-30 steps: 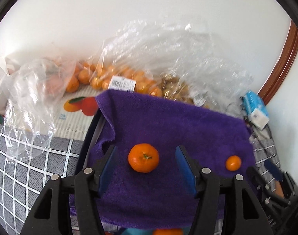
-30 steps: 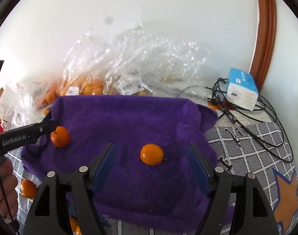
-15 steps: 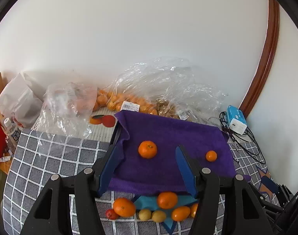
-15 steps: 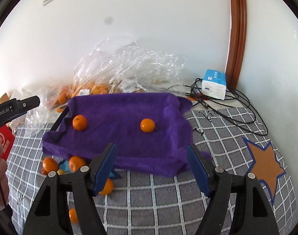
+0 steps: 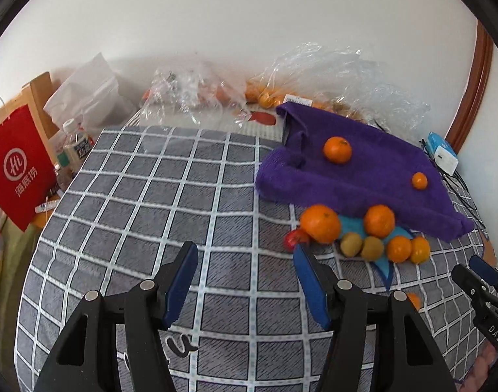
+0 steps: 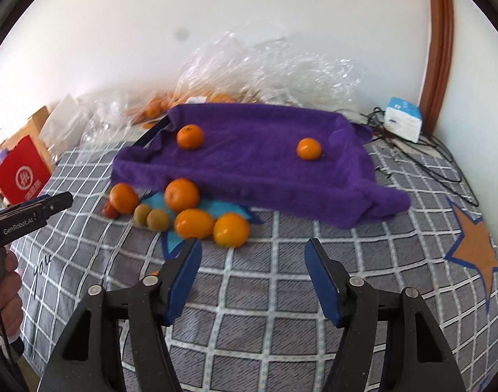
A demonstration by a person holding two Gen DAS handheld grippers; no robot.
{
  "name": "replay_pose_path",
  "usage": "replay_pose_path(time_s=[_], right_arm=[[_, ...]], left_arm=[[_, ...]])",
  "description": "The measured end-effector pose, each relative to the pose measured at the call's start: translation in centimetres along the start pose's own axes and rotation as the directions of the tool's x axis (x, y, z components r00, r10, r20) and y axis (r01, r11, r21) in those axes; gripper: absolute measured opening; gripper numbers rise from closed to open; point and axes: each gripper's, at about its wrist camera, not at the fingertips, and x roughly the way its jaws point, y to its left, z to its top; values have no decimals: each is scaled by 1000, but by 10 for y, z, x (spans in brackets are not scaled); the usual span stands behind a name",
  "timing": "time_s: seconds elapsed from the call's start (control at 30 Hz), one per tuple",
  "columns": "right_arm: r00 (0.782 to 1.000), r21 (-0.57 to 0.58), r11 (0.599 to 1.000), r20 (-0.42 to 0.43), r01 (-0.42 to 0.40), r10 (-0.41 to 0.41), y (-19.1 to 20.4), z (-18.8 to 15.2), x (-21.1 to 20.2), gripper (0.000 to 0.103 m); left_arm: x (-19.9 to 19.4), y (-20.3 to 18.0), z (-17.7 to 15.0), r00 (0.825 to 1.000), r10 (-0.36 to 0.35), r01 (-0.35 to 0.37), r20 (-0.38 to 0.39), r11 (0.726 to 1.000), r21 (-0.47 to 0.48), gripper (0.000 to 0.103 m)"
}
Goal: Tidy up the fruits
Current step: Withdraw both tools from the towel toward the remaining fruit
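- Left gripper (image 5: 242, 281): jaws stand apart over bare grey checked tablecloth (image 5: 151, 196) with nothing between the blue pads; its body is cut off by the lower edge of the left wrist view
- Right gripper (image 6: 253, 271): jaws are closing, with only tablecloth between them and no fruit touched; in the left wrist view only its dark tip shows at the far right edge
- Purple towel (image 6: 249, 160): draped over a tray-like frame, of which only a dark edge (image 6: 151, 134) shows at the back left corner; the rest is hidden under the cloth
- On the towel: a larger mandarin (image 6: 190, 136) to the left and a smaller mandarin (image 6: 309, 149) to the right, well apart
- Loose fruit pile (image 6: 183, 209): on the tablecloth just in front of the towel's near left edge, several oranges touching two small brownish-green fruits (image 6: 151, 217); a small red fruit (image 5: 294, 239) is half hidden behind the leftmost orange
- One more orange fruit (image 5: 414, 300) is mostly hidden behind the left gripper's finger
- Clear plastic bags (image 5: 330, 75) against the wall hold further oranges, blurred by the film
- Red paper bag (image 5: 17, 166) at the left edge of the table
- A hand (image 6: 7, 297) at the left border of the right wrist view, partly cut off, grips the left gripper's handle
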Motion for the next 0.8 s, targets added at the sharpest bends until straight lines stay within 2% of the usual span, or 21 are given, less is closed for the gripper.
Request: replay_pose_path(time_s=[0.07,0.2,0.53,0.67,0.77,0.8], right_arm=[[1000,-19,1000,-6,0,0,8,-6,5,60],[1000,-21,1000,-27,5,-5,12,-10,21,47],[996,21,999,-88,-32,34,4,9,64,47],[993,17,999,-103,-52,53,5,13,76,47],[991,7,998,-112,-68,68,7,13,83,35],[992,4,998,-107,-66,66,7,13,83,35]], left_arm=[[3,5,-9,1000,3,-3,-9,1000,-7,59],[13,7,-23,999,7,-7,-33,1000,11,59],[30,8,-29,999,-12,12,-52,1000,0,59],[29,5,-25,995,-70,70,-65,998,-10,59],[32,-2,-20,991,-113,112,-72,994,-17,59],[34,-6,-19,990,-118,117,-73,993,-12,59]])
